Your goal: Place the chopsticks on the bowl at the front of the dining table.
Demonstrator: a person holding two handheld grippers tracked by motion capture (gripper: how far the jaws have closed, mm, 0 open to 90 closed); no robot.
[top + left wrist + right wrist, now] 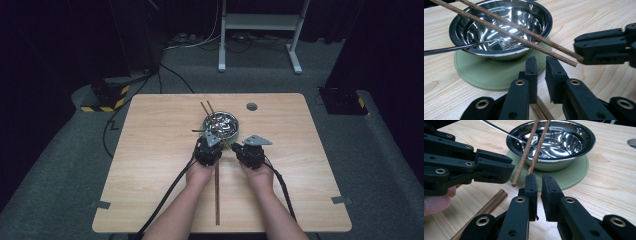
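Chopsticks (208, 113) x2 across bowl (231, 120), long axis pointing away, L gripper (207, 150) & R gripper (248, 154) jaws closed, empty

Two long brown wooden chopsticks (506, 30) lie side by side across the rim of the shiny steel bowl (529, 15) — a second pair (217, 195) lies flat on the counter.

Room dim; walls and floor around the table (150, 200) fall to near black in the high view, which is soft and slightly grainy. Light comes from overhead onto the tabletop, evenly lit to its edges. Steel bowl (504, 27) throws hard white glare spots in both gripper views. Near jaws at the bottom of those views are out of focus; wood grain mid-frame is sharp. Shadows are short and soft.
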